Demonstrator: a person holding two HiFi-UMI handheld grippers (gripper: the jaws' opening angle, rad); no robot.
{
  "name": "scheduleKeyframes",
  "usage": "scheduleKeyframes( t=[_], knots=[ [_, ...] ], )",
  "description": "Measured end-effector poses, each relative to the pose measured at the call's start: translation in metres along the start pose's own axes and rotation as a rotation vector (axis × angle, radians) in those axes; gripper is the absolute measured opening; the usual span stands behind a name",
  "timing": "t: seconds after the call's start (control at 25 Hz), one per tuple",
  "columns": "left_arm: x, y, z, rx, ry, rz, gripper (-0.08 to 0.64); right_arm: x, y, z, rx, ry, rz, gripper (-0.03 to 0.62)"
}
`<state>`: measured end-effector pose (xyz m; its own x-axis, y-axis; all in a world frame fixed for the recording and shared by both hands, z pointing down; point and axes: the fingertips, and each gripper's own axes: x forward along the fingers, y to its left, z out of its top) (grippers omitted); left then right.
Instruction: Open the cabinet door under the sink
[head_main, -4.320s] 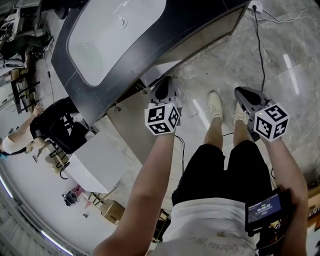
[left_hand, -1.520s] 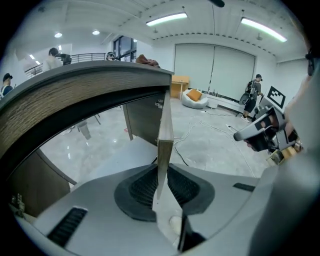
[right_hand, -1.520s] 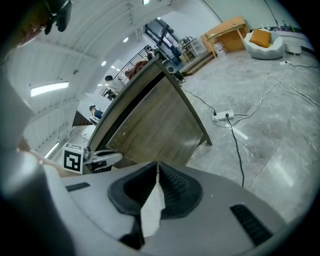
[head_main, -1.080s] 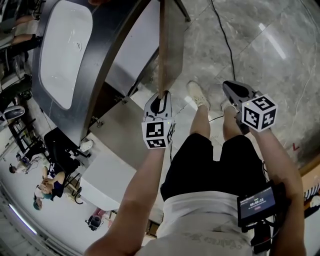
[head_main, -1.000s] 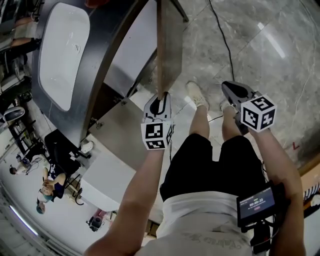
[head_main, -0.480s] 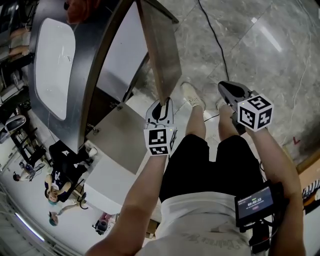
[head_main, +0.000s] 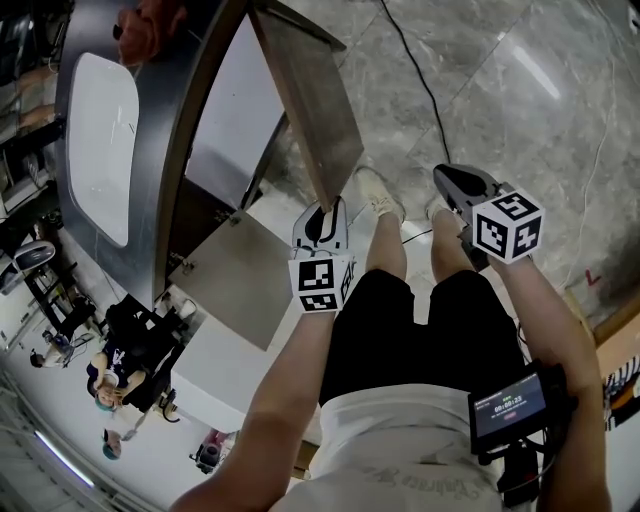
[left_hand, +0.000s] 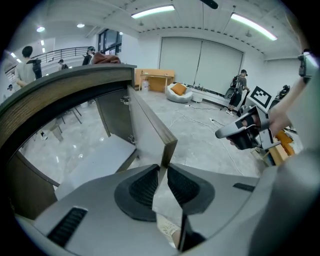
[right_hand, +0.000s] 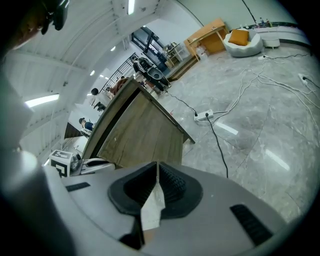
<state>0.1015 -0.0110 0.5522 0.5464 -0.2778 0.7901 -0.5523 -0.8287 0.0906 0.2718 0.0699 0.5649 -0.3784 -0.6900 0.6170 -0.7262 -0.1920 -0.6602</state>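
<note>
The wood-grain cabinet door (head_main: 310, 110) under the dark counter (head_main: 175, 130) with its white sink (head_main: 100, 140) stands swung well out from the cabinet. My left gripper (head_main: 322, 212) is shut on the door's free edge. In the left gripper view the door's edge (left_hand: 155, 132) runs down between the left gripper's (left_hand: 162, 172) dark pads. My right gripper (head_main: 450, 180) hangs over the floor to the right, shut with nothing in it. The right gripper view shows the right gripper (right_hand: 156, 175) with pads together and the door's outer face (right_hand: 145, 135) beyond.
A second hinged panel (head_main: 245, 290) stands open at the cabinet's near side. A black cable (head_main: 415, 70) crosses the marble floor to a power strip (right_hand: 204, 115). The person's shoes (head_main: 375, 195) stand just behind the door. People sit at the far left (head_main: 115, 370).
The door has swung further out from the cabinet with my left gripper on its edge. The right gripper has drifted slightly with the body.
</note>
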Motion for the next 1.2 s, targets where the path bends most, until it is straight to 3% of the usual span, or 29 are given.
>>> scheduleKeyframes(
  t=[0.36, 0.52, 0.68, 1.2],
  knots=[
    [0.019, -0.038, 0.012, -0.062, -0.004, -0.062, 0.071, -0.021, -0.025, 0.001, 0.020, -0.010, -0.019, 0.028],
    [0.023, -0.050, 0.019, -0.040, 0.008, -0.034, 0.072, -0.035, -0.036, 0.004, 0.033, -0.025, -0.023, 0.028],
    [0.032, -0.067, 0.027, -0.023, 0.006, -0.058, 0.072, -0.046, -0.048, 0.003, 0.050, -0.038, -0.033, 0.028],
    [0.066, -0.116, 0.065, -0.099, -0.027, -0.125, 0.077, -0.078, -0.082, 0.002, 0.094, -0.073, -0.058, 0.028]
  ],
)
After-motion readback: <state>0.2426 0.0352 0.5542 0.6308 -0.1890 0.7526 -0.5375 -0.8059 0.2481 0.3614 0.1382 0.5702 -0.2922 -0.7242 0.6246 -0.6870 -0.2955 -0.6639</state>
